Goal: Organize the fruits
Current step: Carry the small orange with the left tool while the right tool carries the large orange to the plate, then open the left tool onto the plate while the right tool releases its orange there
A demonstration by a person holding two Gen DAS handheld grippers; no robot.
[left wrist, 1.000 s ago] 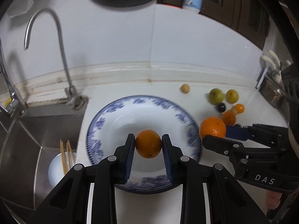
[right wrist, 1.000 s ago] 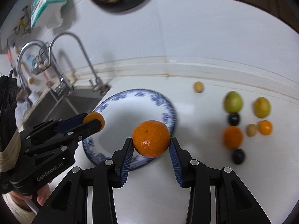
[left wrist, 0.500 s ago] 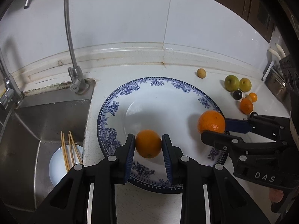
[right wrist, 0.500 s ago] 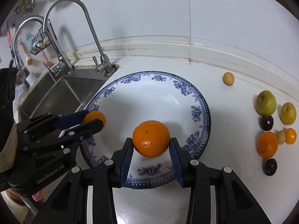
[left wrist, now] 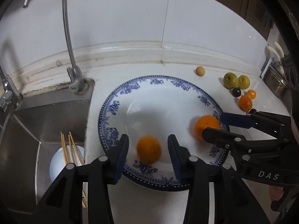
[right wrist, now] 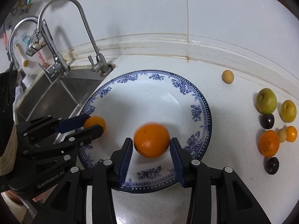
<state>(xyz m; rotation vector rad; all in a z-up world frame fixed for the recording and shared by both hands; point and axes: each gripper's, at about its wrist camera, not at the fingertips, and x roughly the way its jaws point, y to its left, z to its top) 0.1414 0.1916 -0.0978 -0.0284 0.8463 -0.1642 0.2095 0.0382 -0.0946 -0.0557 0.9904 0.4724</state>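
Observation:
A blue-and-white plate lies on the white counter beside the sink. My left gripper is open, and a small orange sits blurred between its fingers with a gap on each side, over the plate's near part. My right gripper is open around a larger orange, also blurred, over the plate's near right. Each gripper shows in the other view: the right one and the left one.
Loose fruit lies on the counter at the right: two green-yellow fruits, dark plums, an orange, small yellow ones. The steel sink holds a bowl with chopsticks. Taps stand behind it.
Both grippers came down over the plate and their jaws have opened. Both oranges are now loose between the fingers and blurred with motion.

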